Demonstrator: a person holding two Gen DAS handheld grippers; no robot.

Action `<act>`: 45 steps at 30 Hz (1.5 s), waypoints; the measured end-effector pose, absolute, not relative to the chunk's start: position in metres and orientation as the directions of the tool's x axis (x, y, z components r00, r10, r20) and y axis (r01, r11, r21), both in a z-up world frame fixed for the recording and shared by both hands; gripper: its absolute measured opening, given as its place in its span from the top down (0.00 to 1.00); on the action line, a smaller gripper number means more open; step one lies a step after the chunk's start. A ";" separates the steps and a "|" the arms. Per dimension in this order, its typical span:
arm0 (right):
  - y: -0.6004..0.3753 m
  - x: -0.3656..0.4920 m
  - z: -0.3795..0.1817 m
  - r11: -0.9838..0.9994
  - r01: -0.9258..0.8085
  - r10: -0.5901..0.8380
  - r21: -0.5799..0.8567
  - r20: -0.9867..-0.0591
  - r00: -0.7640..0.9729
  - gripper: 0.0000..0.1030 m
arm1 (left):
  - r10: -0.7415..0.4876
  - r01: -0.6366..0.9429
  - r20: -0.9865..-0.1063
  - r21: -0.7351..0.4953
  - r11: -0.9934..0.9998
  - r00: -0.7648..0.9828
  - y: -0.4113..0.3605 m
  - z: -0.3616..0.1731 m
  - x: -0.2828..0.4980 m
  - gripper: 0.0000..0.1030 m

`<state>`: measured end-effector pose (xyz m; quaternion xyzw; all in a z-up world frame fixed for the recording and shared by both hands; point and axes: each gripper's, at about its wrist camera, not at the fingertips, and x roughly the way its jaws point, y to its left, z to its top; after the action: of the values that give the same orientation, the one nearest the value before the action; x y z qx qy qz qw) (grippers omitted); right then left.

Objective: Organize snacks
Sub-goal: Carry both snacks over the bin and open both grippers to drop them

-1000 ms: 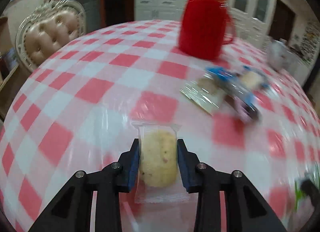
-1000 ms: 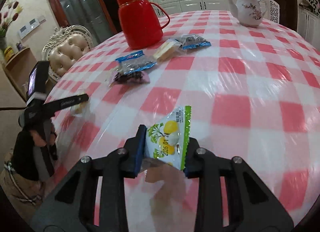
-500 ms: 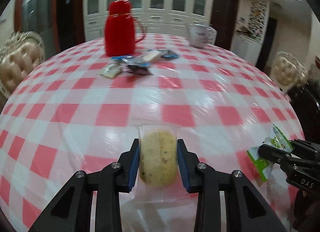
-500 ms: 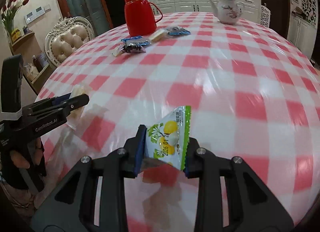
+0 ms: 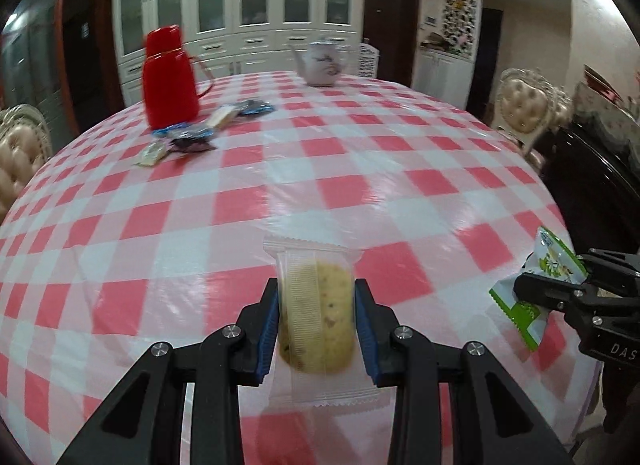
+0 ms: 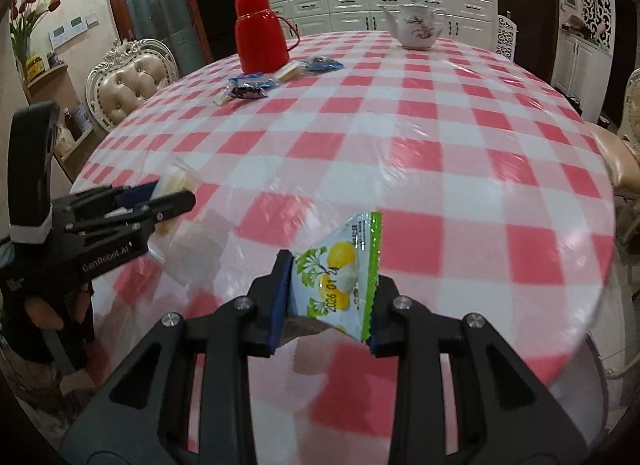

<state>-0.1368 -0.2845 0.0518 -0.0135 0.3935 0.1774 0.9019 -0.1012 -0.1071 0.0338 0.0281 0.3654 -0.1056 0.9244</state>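
The left hand-held gripper [image 5: 316, 317] pinches a clear-wrapped cookie [image 5: 316, 321] between its blue pads, held above the near edge of the table [image 5: 360, 169]. The right hand-held gripper [image 6: 326, 297] is clamped on a green-and-white candy packet [image 6: 342, 281] printed with yellow fruit — also off the checked cloth. Far across, more snack packets [image 6: 256, 87] lie just beside a red thermos [image 6: 262, 33]; a white teapot [image 6: 416, 27] stands well apart.
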 end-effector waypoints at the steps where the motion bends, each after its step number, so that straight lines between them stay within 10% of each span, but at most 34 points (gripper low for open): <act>1: -0.289 -0.142 0.052 0.939 -0.328 0.301 0.106 -0.718 0.627 0.66 | -0.186 0.232 -0.681 -0.024 0.972 0.709 -0.114 0.034 -0.104 0.65; 29: -0.455 -0.228 0.035 0.995 -0.087 0.082 0.039 -0.827 0.557 0.66 | -0.444 0.760 -0.772 0.076 0.646 0.455 -0.339 0.012 -0.184 0.65; 45: -0.521 -0.246 -0.011 0.983 0.120 0.065 0.142 -0.865 0.497 0.66 | -0.448 0.867 -0.873 -0.065 0.495 0.190 -0.403 -0.032 -0.190 0.65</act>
<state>-0.2464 -0.5215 -0.0110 0.0919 0.5012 -0.0159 0.8603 -0.1896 -0.4029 -0.0323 0.2307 0.4533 -0.4467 0.7361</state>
